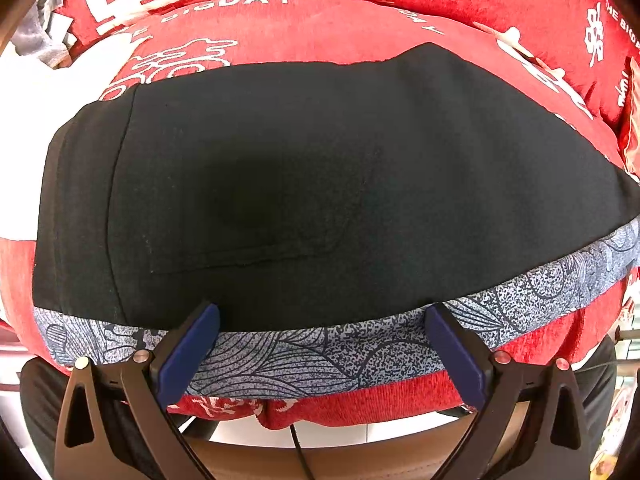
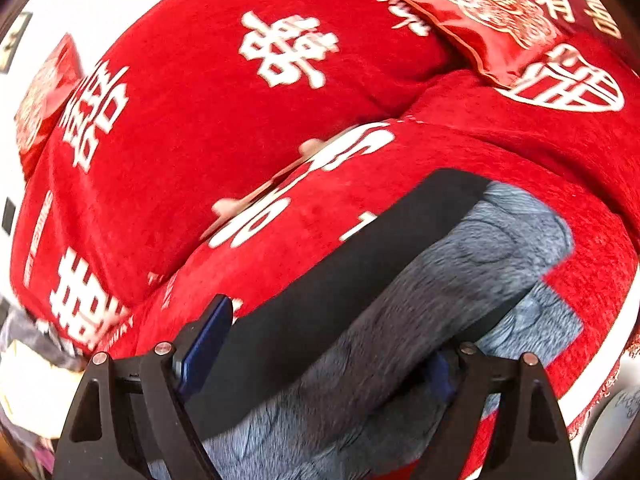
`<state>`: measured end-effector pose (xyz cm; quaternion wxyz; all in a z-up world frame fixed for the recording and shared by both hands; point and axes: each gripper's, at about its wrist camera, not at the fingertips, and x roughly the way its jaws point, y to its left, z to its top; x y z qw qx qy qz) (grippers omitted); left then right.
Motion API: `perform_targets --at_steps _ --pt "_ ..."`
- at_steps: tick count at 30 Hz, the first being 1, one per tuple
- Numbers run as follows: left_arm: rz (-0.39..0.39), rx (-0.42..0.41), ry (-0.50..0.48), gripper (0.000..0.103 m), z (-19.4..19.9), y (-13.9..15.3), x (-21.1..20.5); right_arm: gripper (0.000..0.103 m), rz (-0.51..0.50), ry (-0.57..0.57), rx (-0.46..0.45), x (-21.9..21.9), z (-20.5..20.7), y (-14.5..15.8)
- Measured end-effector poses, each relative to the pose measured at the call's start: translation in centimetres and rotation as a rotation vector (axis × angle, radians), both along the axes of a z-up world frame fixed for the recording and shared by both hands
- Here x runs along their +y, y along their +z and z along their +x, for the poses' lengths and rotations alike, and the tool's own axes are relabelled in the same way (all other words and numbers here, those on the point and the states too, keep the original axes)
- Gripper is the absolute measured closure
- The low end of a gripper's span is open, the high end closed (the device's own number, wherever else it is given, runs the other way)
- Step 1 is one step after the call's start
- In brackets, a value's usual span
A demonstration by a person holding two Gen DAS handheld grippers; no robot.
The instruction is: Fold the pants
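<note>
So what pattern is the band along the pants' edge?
Blue-grey speckled print with dark wavy lines on the band, clearest in the left wrist view.

The left gripper [image 1: 322,316] points steeply downward, its two blue-padded fingers [image 1: 192,350] spread wide apart with nothing clamped between them. The right gripper [image 2: 332,336] angles down more gently, jaws also standing wide; its left blue pad [image 2: 206,344] shows clearly, the right one blurred.
</note>
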<state>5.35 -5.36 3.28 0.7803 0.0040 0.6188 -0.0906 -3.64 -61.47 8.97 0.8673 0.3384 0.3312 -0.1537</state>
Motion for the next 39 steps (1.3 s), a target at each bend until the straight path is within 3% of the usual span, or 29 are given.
perform_targets --at_steps 3,5,6,7,10,15,18,21,28,32,33,34,35,36,37,39 --pt "0.002 0.000 0.002 0.001 0.0 0.0 -0.1 0.018 0.062 -0.119 -0.030 -2.4 -1.6 -0.6" --pt "0.002 0.001 0.002 0.001 0.0 0.0 -0.1 0.050 0.067 -0.095 -0.021 -3.6 -1.9 -0.5" --pt "0.002 0.001 0.002 0.001 0.0 0.0 -0.2 0.080 0.024 -0.077 0.024 -3.7 -1.9 -0.2" --pt "0.003 0.003 0.000 0.001 0.1 0.0 -0.3 0.093 -0.002 -0.073 0.049 -3.7 -2.1 0.1" --pt "-0.005 0.004 -0.013 0.001 0.3 0.5 -0.3 0.096 -0.033 -0.053 0.061 -3.5 -2.3 2.3" --pt "-0.053 0.012 0.016 0.001 1.1 1.4 0.4 0.097 -0.254 0.013 -0.008 0.9 -2.4 10.1" --pt "-0.076 0.006 0.021 0.001 1.2 1.9 0.6 0.097 -0.337 0.002 -0.024 2.4 -3.6 12.1" --pt "-0.073 0.023 0.003 0.001 1.1 1.5 0.1 0.097 -0.351 -0.022 0.048 1.6 -3.9 10.0" --pt "-0.071 0.037 -0.031 0.001 0.4 1.3 -0.7 0.097 -0.290 -0.034 0.316 -1.7 -2.8 -0.8" --pt "-0.067 0.035 -0.053 0.001 0.3 1.6 -1.3 0.096 -0.333 -0.023 0.364 -1.2 -3.1 -2.4" --pt "-0.068 0.032 -0.057 0.001 0.3 1.7 -1.7 0.088 -0.329 -0.024 0.383 -1.3 -3.2 -2.7" --pt "-0.074 0.029 -0.062 0.001 0.3 1.9 -2.0 0.070 -0.313 -0.042 0.406 -1.6 -3.6 -2.9" --pt "-0.077 0.026 -0.066 0.001 0.3 2.0 -2.3 0.059 -0.301 -0.078 0.431 -2.0 -4.1 -2.9" --pt "-0.075 0.022 -0.069 0.001 0.3 2.2 -2.5 0.036 -0.296 -0.130 0.455 -2.3 -4.8 -2.7" --pt "-0.064 0.013 -0.075 0.001 0.3 2.4 -3.1 0.031 -0.309 -0.193 0.459 -2.5 -5.7 -2.0" --pt "-0.051 0.006 -0.080 0.001 0.4 2.5 -3.8 0.031 -0.369 -0.238 0.445 -1.7 -7.0 -0.6"
